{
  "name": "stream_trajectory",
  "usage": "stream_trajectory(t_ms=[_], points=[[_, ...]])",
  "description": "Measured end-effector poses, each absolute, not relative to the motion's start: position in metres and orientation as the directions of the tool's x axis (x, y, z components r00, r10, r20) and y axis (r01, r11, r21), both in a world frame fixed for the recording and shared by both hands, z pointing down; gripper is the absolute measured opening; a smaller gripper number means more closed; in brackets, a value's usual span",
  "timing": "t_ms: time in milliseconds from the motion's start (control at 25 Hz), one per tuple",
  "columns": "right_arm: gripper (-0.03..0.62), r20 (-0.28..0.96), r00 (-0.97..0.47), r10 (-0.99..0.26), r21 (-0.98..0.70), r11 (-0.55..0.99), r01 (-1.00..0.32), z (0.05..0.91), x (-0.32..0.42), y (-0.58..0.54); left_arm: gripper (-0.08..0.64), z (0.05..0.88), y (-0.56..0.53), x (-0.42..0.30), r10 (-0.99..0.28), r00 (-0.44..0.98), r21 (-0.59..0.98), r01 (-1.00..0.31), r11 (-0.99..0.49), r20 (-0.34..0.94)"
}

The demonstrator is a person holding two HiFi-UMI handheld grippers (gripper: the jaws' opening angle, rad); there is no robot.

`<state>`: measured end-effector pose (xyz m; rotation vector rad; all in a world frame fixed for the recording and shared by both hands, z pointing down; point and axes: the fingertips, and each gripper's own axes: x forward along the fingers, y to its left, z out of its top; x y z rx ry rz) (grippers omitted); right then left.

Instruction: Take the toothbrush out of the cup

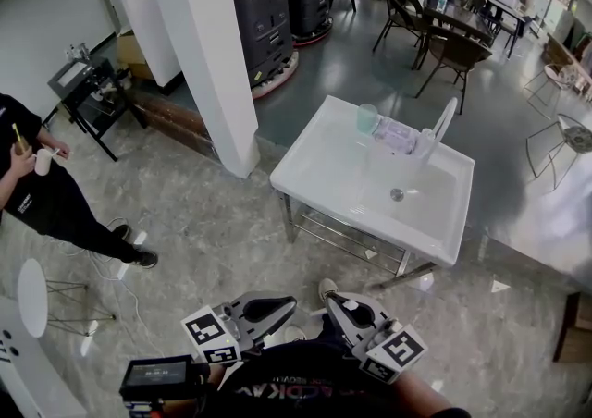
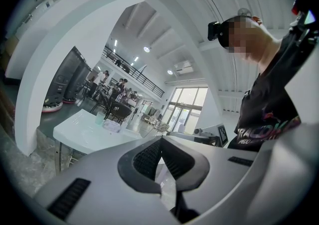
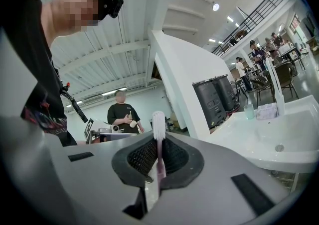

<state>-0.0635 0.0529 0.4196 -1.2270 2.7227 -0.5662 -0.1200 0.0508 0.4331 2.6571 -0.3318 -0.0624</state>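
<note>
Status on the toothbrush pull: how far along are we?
Done: the toothbrush is out, clamped in the shut right claw, bristle end past the tips, well away from the cup on the white sink table. In hand: just that grip; the left claw is shut and empty. Left: nothing of the removal itself, as far as I can see.

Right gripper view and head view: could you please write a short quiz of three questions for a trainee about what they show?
1. Fill the gap (open or shut): the left gripper is ___, with nothing between its jaws.
2. True or false: the right gripper is shut on the toothbrush.
3. Where does the green cup stand? A: between the left gripper's jaws. B: on the white sink. C: on the floor.

Key: 1 shut; 2 true; 3 B.
</note>
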Motion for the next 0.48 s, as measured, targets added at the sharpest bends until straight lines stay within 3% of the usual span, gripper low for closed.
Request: stream_trajectory(t_ms=[480], points=[[0.009, 0.029, -0.675, -0.737, -0.388, 0.615, -0.687, 0.4186, -0.0617, 0.0554, 0.0, 0.4361, 0.0527, -0.1206, -0.248, 0.968, 0.428, -0.235, -0.873, 0.026]])
